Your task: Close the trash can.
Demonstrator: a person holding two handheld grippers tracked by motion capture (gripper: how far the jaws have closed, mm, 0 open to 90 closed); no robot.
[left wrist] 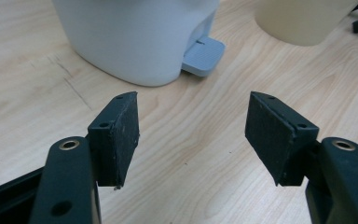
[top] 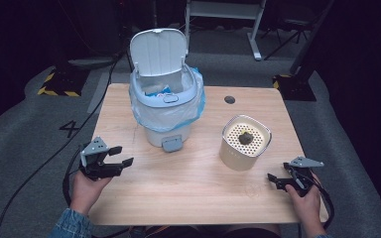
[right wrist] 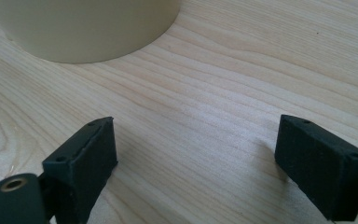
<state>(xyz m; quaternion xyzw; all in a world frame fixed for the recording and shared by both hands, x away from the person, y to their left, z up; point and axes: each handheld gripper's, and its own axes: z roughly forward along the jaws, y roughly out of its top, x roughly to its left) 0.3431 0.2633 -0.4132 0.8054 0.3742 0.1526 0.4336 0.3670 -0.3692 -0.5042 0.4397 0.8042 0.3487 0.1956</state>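
A white pedal bin [top: 166, 106] stands at the back middle of the wooden table [top: 198, 193], its lid [top: 158, 49] up and a blue-and-white bag lining it. Its grey pedal [top: 171, 144] faces me. To its right stands a cream container [top: 244, 144] with a perforated top, and a dark lump [top: 245, 138] lies on that top. My left gripper [top: 122, 155] hovers at the front left, open and empty. In the left gripper view, the left gripper [left wrist: 193, 135] points toward the bin [left wrist: 135, 37] and its pedal [left wrist: 204, 56]. My right gripper [top: 278, 177] sits open at the front right, close to the container [right wrist: 84, 28].
A round cable hole [top: 229, 99] is in the table's back right. The table's edges lie close to both hands. Around it are grey carpet, a yellow-and-black striped base [top: 59, 82] at the back left, and white desk legs [top: 255, 39] behind.
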